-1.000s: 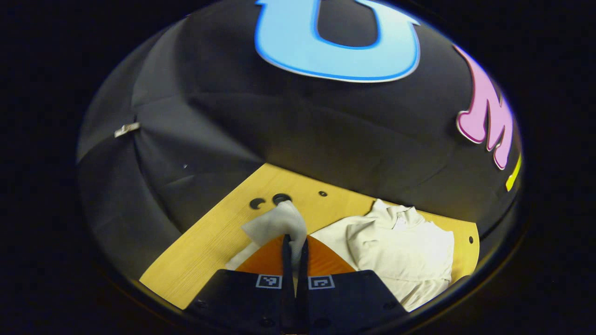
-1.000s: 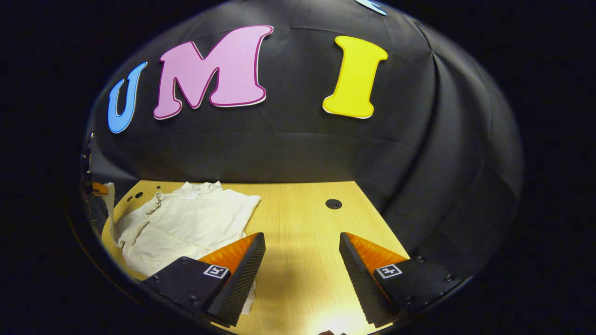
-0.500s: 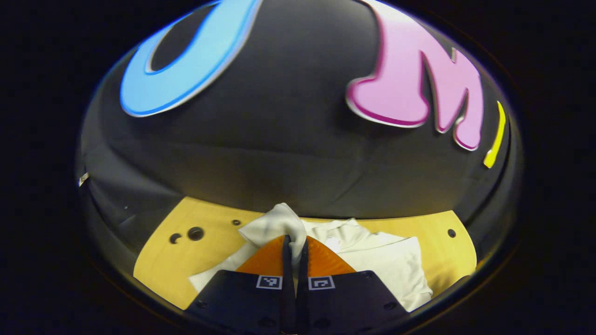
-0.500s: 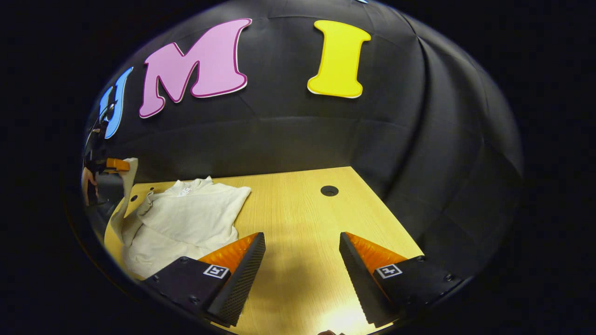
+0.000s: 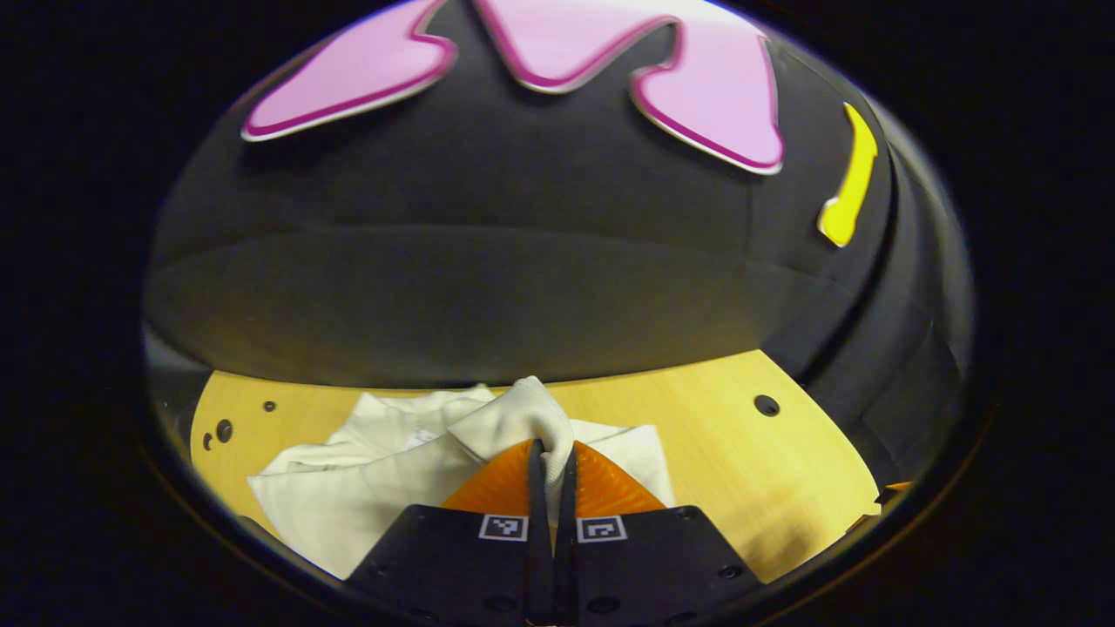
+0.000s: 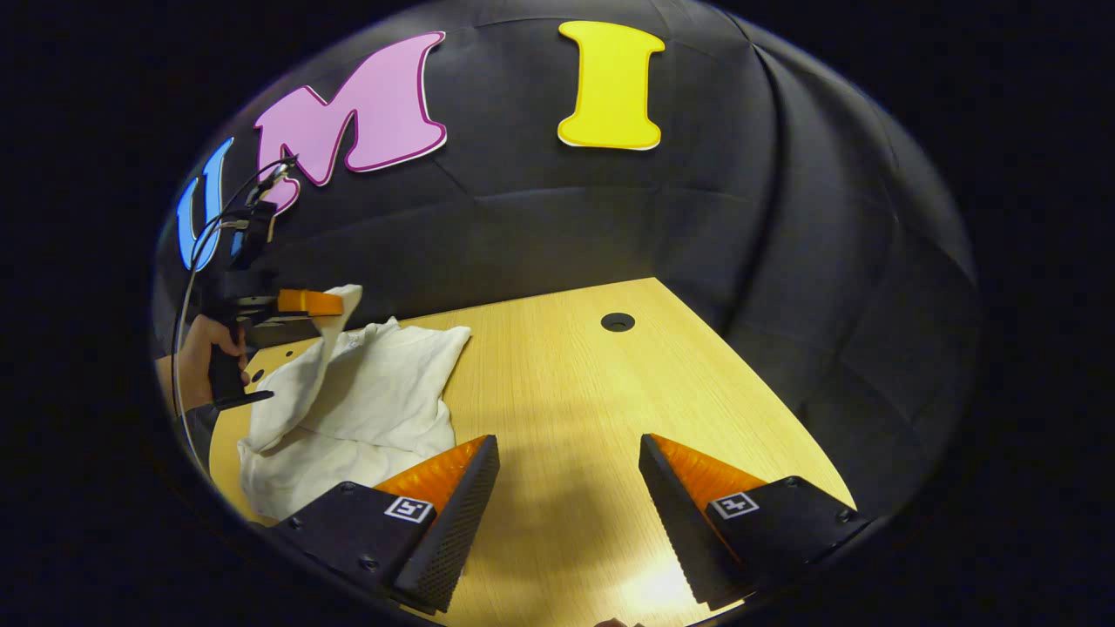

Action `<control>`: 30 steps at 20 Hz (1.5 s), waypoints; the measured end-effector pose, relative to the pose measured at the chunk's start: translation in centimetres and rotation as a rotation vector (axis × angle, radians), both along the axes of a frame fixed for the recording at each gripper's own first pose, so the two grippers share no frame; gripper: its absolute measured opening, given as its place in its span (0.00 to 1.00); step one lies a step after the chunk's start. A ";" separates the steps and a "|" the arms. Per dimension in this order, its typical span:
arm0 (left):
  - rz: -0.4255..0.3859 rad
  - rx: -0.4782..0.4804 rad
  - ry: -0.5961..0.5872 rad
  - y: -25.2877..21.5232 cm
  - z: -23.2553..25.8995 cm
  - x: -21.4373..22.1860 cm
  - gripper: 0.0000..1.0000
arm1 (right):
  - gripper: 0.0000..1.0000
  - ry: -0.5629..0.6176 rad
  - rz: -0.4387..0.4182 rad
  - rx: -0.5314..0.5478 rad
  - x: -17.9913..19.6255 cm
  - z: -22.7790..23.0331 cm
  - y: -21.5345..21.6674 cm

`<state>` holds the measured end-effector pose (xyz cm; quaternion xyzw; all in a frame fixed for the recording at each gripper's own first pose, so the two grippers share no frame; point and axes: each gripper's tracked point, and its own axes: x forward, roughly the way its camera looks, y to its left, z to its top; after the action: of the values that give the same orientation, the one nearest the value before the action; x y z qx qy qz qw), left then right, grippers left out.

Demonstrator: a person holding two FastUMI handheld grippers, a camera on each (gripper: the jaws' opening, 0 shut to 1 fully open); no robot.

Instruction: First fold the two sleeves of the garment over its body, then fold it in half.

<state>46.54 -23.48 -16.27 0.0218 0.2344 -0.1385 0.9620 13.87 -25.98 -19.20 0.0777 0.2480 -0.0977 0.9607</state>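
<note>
In the left gripper view, my left gripper [image 5: 549, 461] is pinched tight on a cream fabric sleeve [image 5: 514, 418], lifting it over the cream long-sleeved garment [image 5: 348, 488] lying near the far left corner of the light wooden table [image 5: 740, 470].

In the right gripper view, my right gripper [image 6: 566, 496] hangs spread wide over bare wood, grasping nothing; the garment lies near the table's left edge, with a hand [image 6: 205, 357] holding the other gripper above it.

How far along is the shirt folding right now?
Done: one sleeve looks already tucked, since the garment shows a straight folded side. In hand: the left tool is pinching the other sleeve, lifted above the body. Left: lay it down, then fold in half. The right tool hangs open over the table.
</note>
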 end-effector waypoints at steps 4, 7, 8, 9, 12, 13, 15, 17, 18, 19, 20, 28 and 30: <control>-0.085 0.066 0.060 -3.8 -2.9 -0.7 0.07 | 0.99 0.023 0.011 0.000 -0.9 -0.8 0.2; -0.145 0.022 0.071 -6.6 -3.4 -1.7 0.17 | 0.99 0.025 0.006 0.000 -1.4 -0.9 0.1; -0.169 -0.008 0.064 -7.7 -3.0 -2.3 0.34 | 0.99 0.027 0.008 0.000 -1.6 -0.9 0.2; -0.184 -0.023 0.057 -8.2 -2.6 -2.6 0.51 | 0.99 0.025 0.011 -0.004 -1.7 -0.8 0.2; -0.199 -0.018 0.046 -8.0 -1.3 -4.3 0.77 | 0.99 0.015 0.025 -0.003 -1.9 -0.3 0.9; -0.190 -0.012 0.033 -7.0 -1.0 -4.9 0.83 | 0.99 0.014 0.031 0.000 -1.9 -0.3 1.2; -0.158 -0.019 0.023 -5.1 -0.3 -6.3 0.97 | 0.99 0.014 0.047 0.005 -2.0 -0.3 2.1; -0.110 -0.031 0.023 -2.2 0.3 -7.8 0.98 | 0.99 0.025 0.075 0.011 -2.2 -0.6 3.4; -0.071 -0.022 0.016 -0.1 0.5 -8.6 0.98 | 0.99 0.033 0.092 0.010 -2.2 -0.8 4.1; -0.031 -0.010 0.005 2.0 0.6 -9.1 0.98 | 0.99 0.038 0.109 0.008 -2.3 -1.0 4.8; 0.002 -0.006 0.002 4.1 0.5 -9.9 0.98 | 0.99 0.044 0.125 0.007 -2.3 -1.3 5.5; 0.271 -0.005 0.093 20.4 -4.3 -19.4 0.98 | 0.99 0.160 0.228 0.083 -2.3 -6.1 11.3; 0.330 0.000 0.127 23.6 -5.9 -22.2 0.98 | 0.99 0.193 0.241 0.092 -2.3 -7.3 12.2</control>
<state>24.32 0.16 -22.15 -0.0259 0.2950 0.0202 0.9549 11.53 -13.79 -26.46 0.0813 0.3508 0.0229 0.9326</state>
